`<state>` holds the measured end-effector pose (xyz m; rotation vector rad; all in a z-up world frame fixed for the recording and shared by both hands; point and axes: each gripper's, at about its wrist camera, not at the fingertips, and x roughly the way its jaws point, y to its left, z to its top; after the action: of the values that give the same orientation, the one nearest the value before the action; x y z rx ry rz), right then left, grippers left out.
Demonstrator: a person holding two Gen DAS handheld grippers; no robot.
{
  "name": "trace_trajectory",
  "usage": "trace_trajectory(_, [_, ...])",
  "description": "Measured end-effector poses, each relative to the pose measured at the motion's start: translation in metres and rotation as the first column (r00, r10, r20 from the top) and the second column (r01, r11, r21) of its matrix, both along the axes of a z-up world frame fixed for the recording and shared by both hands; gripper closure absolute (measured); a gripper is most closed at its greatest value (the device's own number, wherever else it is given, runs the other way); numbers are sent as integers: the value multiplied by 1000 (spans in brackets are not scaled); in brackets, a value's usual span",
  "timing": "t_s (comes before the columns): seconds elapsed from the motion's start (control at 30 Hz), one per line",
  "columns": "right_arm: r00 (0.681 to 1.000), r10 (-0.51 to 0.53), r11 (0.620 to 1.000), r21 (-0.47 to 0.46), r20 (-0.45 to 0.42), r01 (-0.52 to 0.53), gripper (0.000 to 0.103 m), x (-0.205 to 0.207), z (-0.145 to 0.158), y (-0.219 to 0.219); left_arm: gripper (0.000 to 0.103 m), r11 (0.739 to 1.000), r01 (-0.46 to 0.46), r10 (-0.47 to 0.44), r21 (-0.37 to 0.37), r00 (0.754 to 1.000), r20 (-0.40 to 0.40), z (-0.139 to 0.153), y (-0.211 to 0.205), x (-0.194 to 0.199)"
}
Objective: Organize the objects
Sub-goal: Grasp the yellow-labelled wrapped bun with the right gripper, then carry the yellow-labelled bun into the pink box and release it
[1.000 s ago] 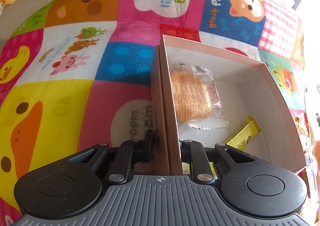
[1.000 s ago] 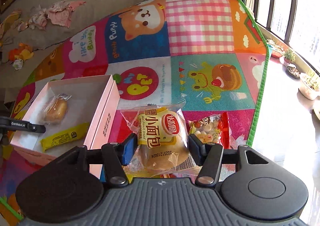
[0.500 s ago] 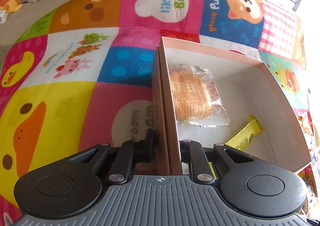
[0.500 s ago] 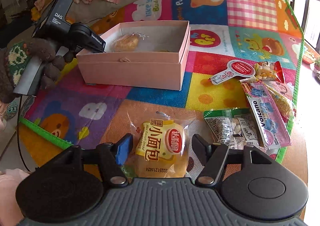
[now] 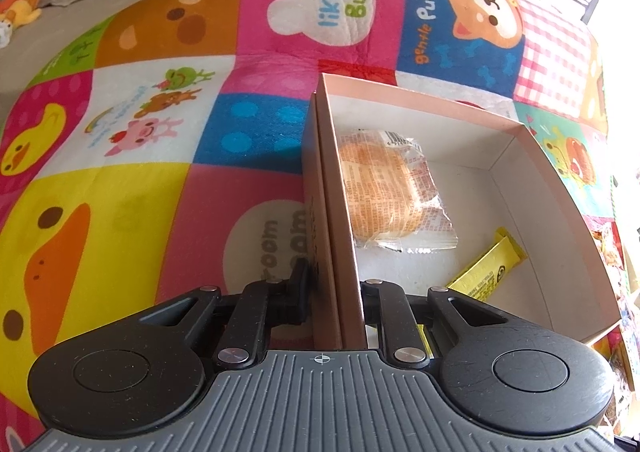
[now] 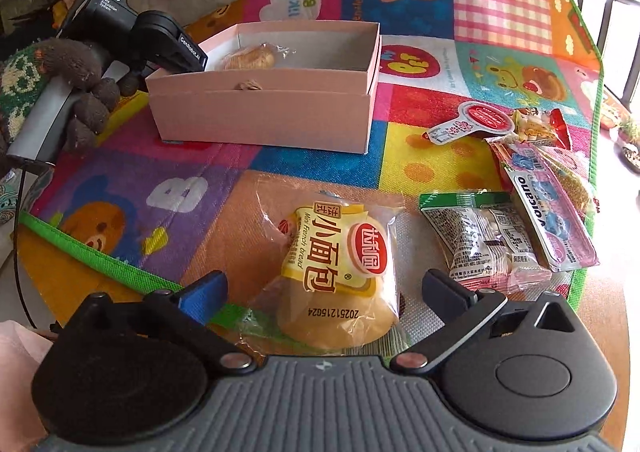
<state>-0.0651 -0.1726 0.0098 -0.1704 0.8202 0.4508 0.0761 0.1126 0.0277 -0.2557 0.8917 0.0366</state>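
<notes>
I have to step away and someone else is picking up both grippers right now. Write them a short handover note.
Left gripper: shut on the near wall of the pink box, steadying it.
Right gripper: jaws opening, pads clear of the bread pack, which lies on the mat between them.
In the box: one wrapped bun and a yellow sachet.
On the mat, right of the bread: green-edged snack pack, Volcano pack, round-topped packet, small red snack.
Left: bread and those four into the box.
</notes>
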Motion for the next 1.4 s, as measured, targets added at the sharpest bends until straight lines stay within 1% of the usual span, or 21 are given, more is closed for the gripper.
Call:
trace_trajectory(0.03, [999,25,1000,-9,-25,-25,0,4,3,0,84,1000,1,-1,-1,1000,2,0,0,0])
trace_trajectory(0.1, [997,33,997,66,-67,-28,0,8,11,-11,84,1000,3,-3,-1,1000,8,-1,0,-1])
trace_trajectory(0.13, [998,9,992,123,-60,-1,0,7,19,-20,84,1000,3,-3,0,1000,10,-1,0,-1])
trace_trajectory(0.17, [999,-14,989,145,-43,20,0,5,25,-26,84,1000,2,-2,-1,1000,12,-1,0,-2])
trace_trajectory(0.27, [995,-99,986,138,30,94,0,-2,36,-38,84,1000,3,-2,-10,1000,16,-1,1,-2])
trace_trajectory(0.3, [991,-125,985,128,37,120,0,-2,36,-40,83,1000,4,-4,-14,1000,17,-2,2,-2])
trace_trajectory(0.4, [990,-143,984,111,4,142,1,-1,28,-41,83,1000,6,-5,-19,1000,22,-2,3,-3])
trace_trajectory(0.5, [996,-86,991,105,-16,87,6,-5,21,-32,83,1000,6,-6,-17,1000,22,-2,3,-3])
trace_trajectory(0.6, [1000,-8,998,59,22,6,11,-12,19,-13,83,1000,9,-8,-13,1000,23,-2,3,-3])
trace_trajectory(0.63, [1000,5,999,42,27,-6,15,-11,18,-8,83,1000,10,-10,-12,1000,23,-2,3,-3])
trace_trajectory(0.7, [1000,13,999,30,-5,-13,25,-6,14,-2,83,1000,16,-16,-5,1000,23,-2,2,-3])
trace_trajectory(0.73, [1000,5,1000,20,-21,-4,33,-3,13,0,83,1000,19,-19,0,1000,23,-2,1,-3])
trace_trajectory(0.83, [999,8,1000,3,-50,-8,40,2,15,3,84,999,37,-37,19,999,8,0,-1,1])
trace_trajectory(0.93, [995,57,998,29,-79,-55,42,6,30,5,86,998,55,-54,39,999,-5,2,-2,5])
trace_trajectory(1.07, [994,104,994,46,19,-104,42,15,70,15,87,997,54,-54,51,998,-11,3,-3,7])
trace_trajectory(1.17, [992,81,995,52,98,-86,42,35,99,27,87,999,39,-39,33,999,-12,2,0,8])
trace_trajectory(1.23, [983,60,996,51,174,-70,42,57,117,40,87,999,32,-31,30,999,-12,2,0,8])
trace_trajectory(1.3, [974,37,996,69,224,-54,42,89,130,59,87,999,27,-26,27,1000,-15,2,1,9])
trace_trajectory(1.33, [969,30,996,74,244,-49,39,106,133,69,87,999,26,-25,23,1000,-16,2,1,10])
trace_trajectory(1.37, [965,33,997,62,262,-51,30,123,134,80,87,999,25,-25,19,1000,-17,2,2,10])
trace_trajectory(1.4, [964,29,998,52,264,-44,26,138,133,88,87,1000,26,-26,17,1000,-16,2,2,9])
